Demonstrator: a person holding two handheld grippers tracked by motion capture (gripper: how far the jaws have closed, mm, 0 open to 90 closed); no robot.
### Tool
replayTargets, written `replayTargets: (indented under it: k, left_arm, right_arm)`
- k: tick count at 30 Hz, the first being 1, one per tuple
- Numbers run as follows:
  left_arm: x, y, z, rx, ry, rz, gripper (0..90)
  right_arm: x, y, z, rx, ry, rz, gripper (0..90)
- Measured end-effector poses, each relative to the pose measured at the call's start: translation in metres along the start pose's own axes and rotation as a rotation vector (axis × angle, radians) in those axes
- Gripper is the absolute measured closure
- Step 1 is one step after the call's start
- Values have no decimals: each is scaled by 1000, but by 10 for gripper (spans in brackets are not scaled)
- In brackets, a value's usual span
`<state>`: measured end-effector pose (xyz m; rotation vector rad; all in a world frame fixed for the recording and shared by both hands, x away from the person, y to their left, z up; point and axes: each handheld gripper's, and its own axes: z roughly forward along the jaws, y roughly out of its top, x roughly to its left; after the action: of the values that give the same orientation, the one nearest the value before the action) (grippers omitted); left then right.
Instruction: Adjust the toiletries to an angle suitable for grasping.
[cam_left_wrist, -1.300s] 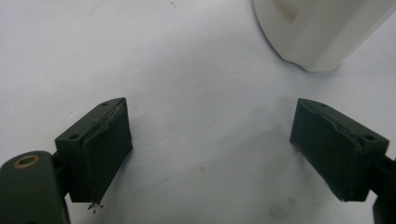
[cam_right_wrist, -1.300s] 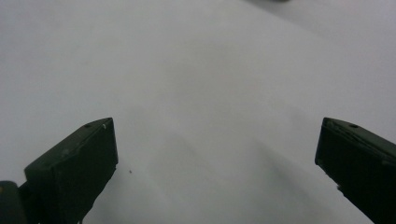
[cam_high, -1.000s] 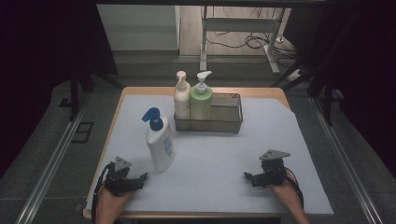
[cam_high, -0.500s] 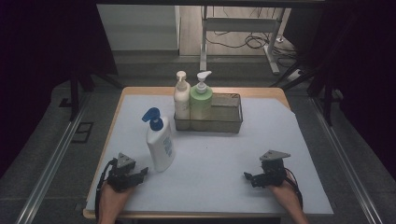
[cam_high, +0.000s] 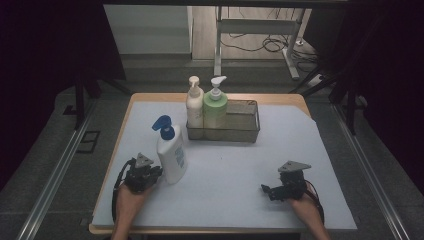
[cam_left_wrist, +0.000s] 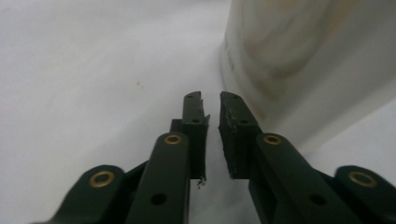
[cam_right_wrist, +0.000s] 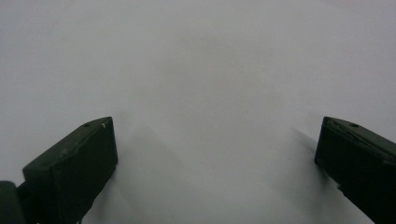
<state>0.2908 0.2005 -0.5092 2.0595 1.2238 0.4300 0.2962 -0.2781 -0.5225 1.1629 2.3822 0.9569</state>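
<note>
White lotion bottle (cam_high: 171, 159) stands just beside nearly closed, empty left tongs (cam_left_wrist: 211, 100).

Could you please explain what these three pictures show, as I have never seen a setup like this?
A person sits at a table and holds a hand-held gripper in each hand. The high view looks down from above: the left gripper sits beside a white bottle with a blue pump, and the right gripper rests on the bare sheet. Farther back stands a wire basket holding a cream bottle and a green bottle.

The other two pictures come from cameras riding on the grippers, looking along their black jaws. In the left gripper view its jaws have just been closing and stand almost together, with nothing between them; the white bottle is close at the right. In the right gripper view, the right gripper's jaws are wide open. Nothing is held.
</note>
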Motion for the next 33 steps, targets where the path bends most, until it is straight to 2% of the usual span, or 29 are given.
replayTargets:
  k: [3,6,9,13,17,21,27,33]
  left_arm:
    - [0,2,2,-22,-26,-5,837]
    - [-2,1,4,-29,-29,0,855]
    - [-1,0,4,-35,-39,-13,865]
    - [-4,1,4,-27,-22,8,883]
    - [-6,1,3,-23,-15,13,891]
    - [-9,0,3,-24,-25,10,892]
    - [-18,1,5,-18,-39,39,891]
    - [-25,0,5,-14,-62,44,890]
  right_arm:
    - [0,0,0,0,0,0,0]
    - [0,0,0,0,0,0,0]
    - [0,0,0,1,-1,-1,0]
    - [0,0,0,3,0,0,0]
    - [0,1,0,6,1,-1,0]
    - [0,1,0,7,0,-2,0]
    - [0,1,0,5,-1,-1,0]
    - [0,0,0,3,-1,-1,0]
